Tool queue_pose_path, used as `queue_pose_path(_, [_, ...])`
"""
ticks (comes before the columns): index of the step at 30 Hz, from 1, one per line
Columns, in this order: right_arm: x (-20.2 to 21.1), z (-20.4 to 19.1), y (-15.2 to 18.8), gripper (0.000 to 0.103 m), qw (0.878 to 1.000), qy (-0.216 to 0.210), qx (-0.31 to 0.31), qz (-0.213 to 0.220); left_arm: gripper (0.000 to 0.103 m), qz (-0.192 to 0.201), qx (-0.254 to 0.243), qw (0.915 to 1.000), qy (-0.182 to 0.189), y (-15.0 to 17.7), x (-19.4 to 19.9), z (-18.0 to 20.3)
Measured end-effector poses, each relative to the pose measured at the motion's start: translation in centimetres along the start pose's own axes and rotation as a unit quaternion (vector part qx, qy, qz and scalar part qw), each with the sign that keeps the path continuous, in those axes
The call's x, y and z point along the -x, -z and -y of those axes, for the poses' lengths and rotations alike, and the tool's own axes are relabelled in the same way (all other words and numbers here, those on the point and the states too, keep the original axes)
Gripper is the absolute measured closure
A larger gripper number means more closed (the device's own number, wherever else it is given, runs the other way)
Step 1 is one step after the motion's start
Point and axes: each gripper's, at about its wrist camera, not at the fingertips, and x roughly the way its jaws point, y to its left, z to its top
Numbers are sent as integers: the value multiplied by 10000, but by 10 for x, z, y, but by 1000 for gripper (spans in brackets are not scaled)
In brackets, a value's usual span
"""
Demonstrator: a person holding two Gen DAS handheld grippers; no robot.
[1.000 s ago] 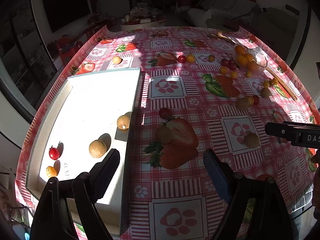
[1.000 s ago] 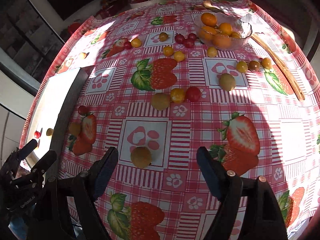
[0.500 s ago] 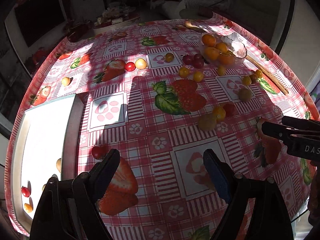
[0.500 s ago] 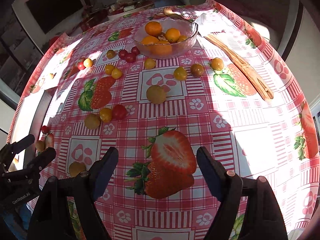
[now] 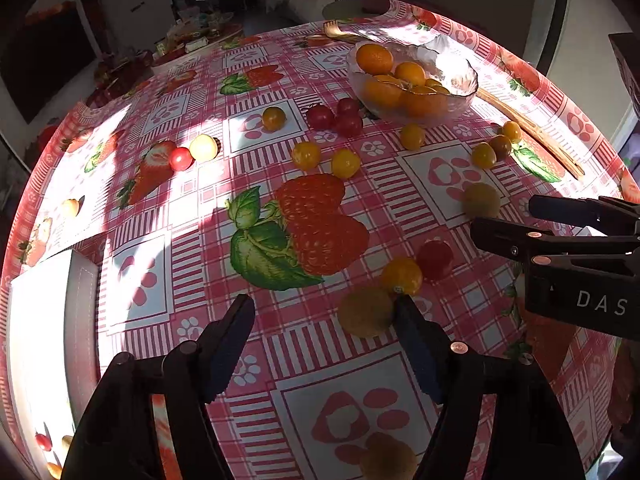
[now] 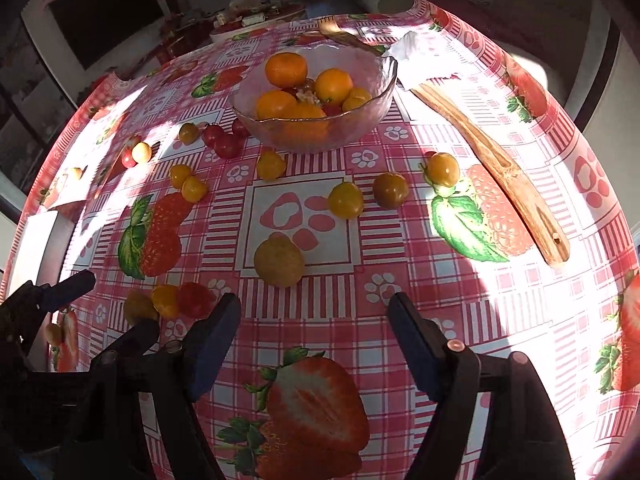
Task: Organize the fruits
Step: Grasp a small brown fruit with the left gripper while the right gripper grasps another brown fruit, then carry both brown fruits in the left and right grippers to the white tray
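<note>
I see a bowl (image 6: 314,120) at the far side of the table (image 6: 460,312), with oranges (image 6: 286,70) in it. Small tomatoes (image 6: 346,200) lie before it. A wooden stick (image 6: 496,168) lies to its right. A tray (image 5: 40,340) sits far left.

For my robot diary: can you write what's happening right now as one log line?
left gripper: closing, empty, beside tan round fruit | right gripper: closing, empty, before tan round longan | clear glass bowl: holds oranges

My left tongs (image 5: 326,318) cover part of a brown fruit (image 5: 364,312). The tray (image 5: 40,340) runs off the left edge; its fruits (image 5: 44,442) are too small to identify.
</note>
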Motion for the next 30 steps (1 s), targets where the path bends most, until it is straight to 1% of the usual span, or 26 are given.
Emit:
queue_pose_path(3, [-3, -6, -4, 32, 9999, 54, 126, 37, 32, 61, 0, 10000, 3, -2, -1, 2])
queue_pose_path(4, [-4, -8, -6, 37, 9998, 65, 170, 50, 38, 74, 4, 10000, 30, -2, -1, 2])
queue_pose_path(5, [-4, -9, -7, 41, 9997, 77, 213, 56, 42, 77, 11, 9999, 71, -3, -1, 2])
queue_pose_path(6, [-5, -11, -8, 42, 9996, 83, 259, 60, 48, 76, 11, 9999, 95, -4, -1, 3])
queue_pose_path(7, [-6, -13, -8, 45, 9995, 80, 300, 64, 56, 87, 1, 9999, 120, -5, -1, 5])
queue_pose_path(8, [-6, -15, -9, 50, 9994, 72, 342, 68, 62, 96, -13, 9998, 161, -6, -1, 6])
queue_pose_path(9, [-7, -17, -9, 54, 9992, 73, 383, 70, 73, 88, -18, 9996, 258, -8, -1, 7])
queue_pose_path(11, [-7, -19, -9, 72, 9988, 69, 472, 79, 74, 94, -56, 9997, 220, -8, -1, 11])
queue_pose_path(12, [-7, -19, -9, 74, 9988, 44, 477, 76, 74, 95, -55, 9997, 224, -7, 0, 11])
queue_pose_path(15, [-2, -16, -5, 74, 9992, -74, 379, 60, 74, 67, 70, 9994, 320, -1, 5, 6])
queue_pose_path(21, [12, -9, 12, 74, 9994, -312, 153, 5, 74, 165, 300, 9987, 365, 17, 27, -7])
queue_pose_path(30, [33, -15, 38, 74, 9984, -558, 28, -92, 74, 306, 631, 9972, 263, 53, 64, -32])
